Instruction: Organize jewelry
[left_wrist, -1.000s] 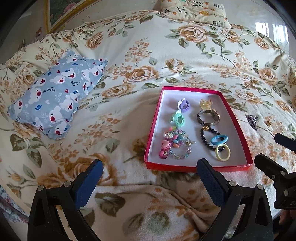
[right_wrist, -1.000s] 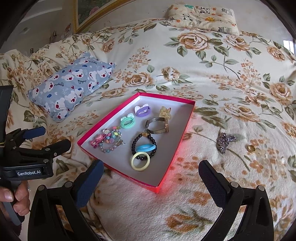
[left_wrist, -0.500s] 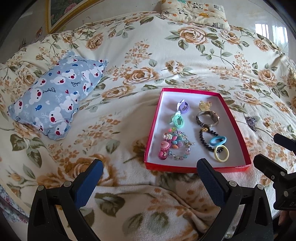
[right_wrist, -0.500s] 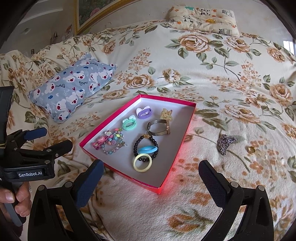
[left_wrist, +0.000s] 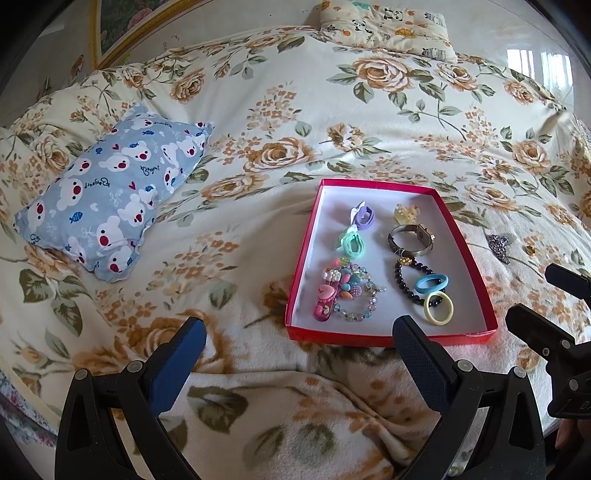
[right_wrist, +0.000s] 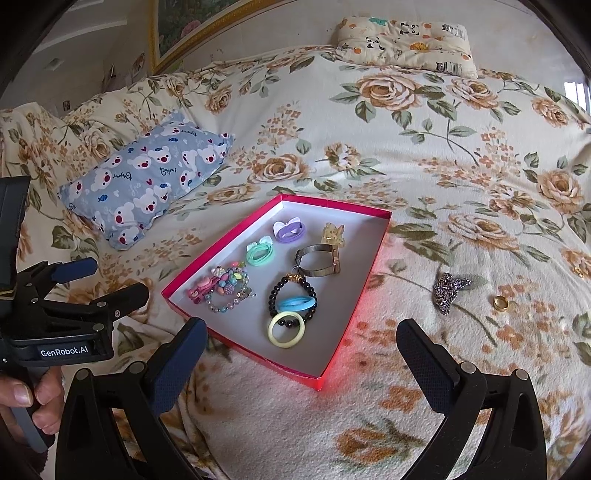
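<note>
While your left gripper (left_wrist: 295, 339) hovers with its blue-padded fingers (left_wrist: 177, 363) spread wide and nothing between them, its right pad sits low against the near red wall of the box (left_wrist: 388, 338), and your right gripper (right_wrist: 301, 345) is spread just as wide, also carrying nothing. From the right wrist view you can see the left gripper off at the left edge, gripped in your hand (right_wrist: 27, 400), fingers parted there too. Just ahead of both grippers lies the shallow red box with its white floor, resting on the floral blanket (left_wrist: 332, 110). Inside it, nearest you, a pale yellow ring-shaped hair tie (right_wrist: 286, 329) overlaps a black bead bracelet (right_wrist: 291, 299), with a blue hair tie (right_wrist: 297, 303) lying across those beads. To the left of them sits a heap of colourful bead pieces (right_wrist: 225, 288) beside a pink clip (right_wrist: 201, 288). Further in you have a green hair tie (right_wrist: 259, 254), a purple hair tie (right_wrist: 289, 229), a metal bangle watch (right_wrist: 318, 263) and a small amber-coloured clip (right_wrist: 333, 234). Out on the blanket, right of the box and well apart from it, lies a dark sparkly chain piece (right_wrist: 448, 290), and just beyond that a gold ring (right_wrist: 500, 302). Off to the left rests a blue bear-print pillow (left_wrist: 110, 199), and at the far end a panda-print cushion (right_wrist: 404, 42)
</note>
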